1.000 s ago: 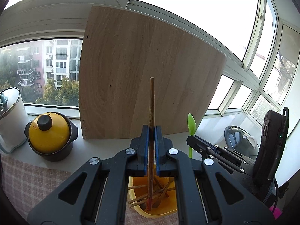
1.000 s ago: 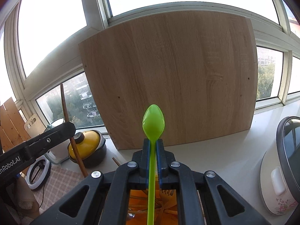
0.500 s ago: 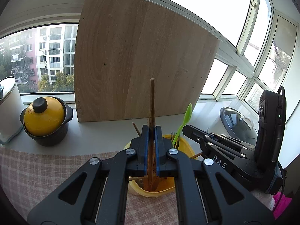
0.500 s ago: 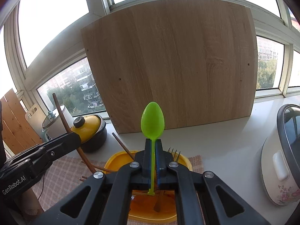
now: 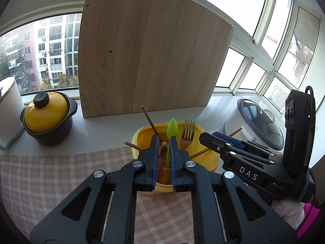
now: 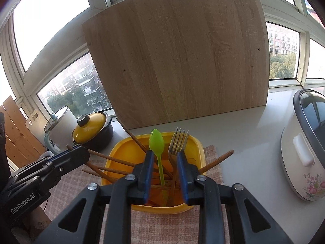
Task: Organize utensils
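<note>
- We see our left gripper (image 5: 162,145) poised over the yellow container (image 5: 142,140), its jaws opening; a brown chopstick (image 5: 162,158) stands loose in the gap between the blue pads, which no longer press on it.
- Just beyond those pads, the green spoon (image 5: 172,127) rises from the container, with the metal fork (image 5: 188,131) beside it to the right.
- Our right gripper (image 6: 164,162) hangs over the same container, its jaws also opening; the spoon's thin handle stands free in the gap, nearer the left pad, touching neither that we can make out.
- The fork leans just inside the right pad of the right gripper, tines up.
- Several more chopsticks (image 6: 109,158) splay out of the container to the left of the right gripper, and one pokes out to its right.
- The container sits on a checked cloth (image 5: 61,172), directly under both grippers.
- Beyond the grippers a wooden board (image 6: 178,61) leans against the window.
- Far left of the left gripper stands a yellow-lidded pot (image 5: 47,113); right of the right gripper is a rice cooker (image 6: 304,152).
</note>
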### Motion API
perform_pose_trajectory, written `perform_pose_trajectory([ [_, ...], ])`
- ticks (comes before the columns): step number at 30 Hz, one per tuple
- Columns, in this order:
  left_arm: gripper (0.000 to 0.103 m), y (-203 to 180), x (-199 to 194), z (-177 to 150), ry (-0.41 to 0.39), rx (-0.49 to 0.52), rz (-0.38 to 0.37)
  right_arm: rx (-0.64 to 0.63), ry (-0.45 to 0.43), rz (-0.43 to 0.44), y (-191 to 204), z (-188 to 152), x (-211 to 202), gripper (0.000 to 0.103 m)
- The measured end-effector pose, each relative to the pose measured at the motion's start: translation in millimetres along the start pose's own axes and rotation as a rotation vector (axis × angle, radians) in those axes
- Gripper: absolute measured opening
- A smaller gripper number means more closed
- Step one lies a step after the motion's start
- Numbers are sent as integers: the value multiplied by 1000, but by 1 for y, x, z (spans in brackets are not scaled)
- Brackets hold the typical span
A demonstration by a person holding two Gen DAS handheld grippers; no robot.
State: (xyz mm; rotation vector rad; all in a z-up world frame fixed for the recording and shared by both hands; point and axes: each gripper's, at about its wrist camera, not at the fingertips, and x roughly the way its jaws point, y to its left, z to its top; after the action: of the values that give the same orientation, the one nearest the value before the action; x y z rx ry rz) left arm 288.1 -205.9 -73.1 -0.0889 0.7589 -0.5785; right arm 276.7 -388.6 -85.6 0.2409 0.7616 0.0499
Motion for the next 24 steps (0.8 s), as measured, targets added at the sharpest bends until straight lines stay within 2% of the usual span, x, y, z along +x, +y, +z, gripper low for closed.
perform_pose_trajectory([
  [2,33,-1,-4,-1,-9,4,6,3,-8,-5,-1,-2,-6,38],
  [16,33,-3,-51,-16,-66,56,46,-1,-26,-29,12,-19,-49,42],
  [24,33,-5,-95,-38,-100,100,75,-27,-66,-64,33,-33,-88,61],
])
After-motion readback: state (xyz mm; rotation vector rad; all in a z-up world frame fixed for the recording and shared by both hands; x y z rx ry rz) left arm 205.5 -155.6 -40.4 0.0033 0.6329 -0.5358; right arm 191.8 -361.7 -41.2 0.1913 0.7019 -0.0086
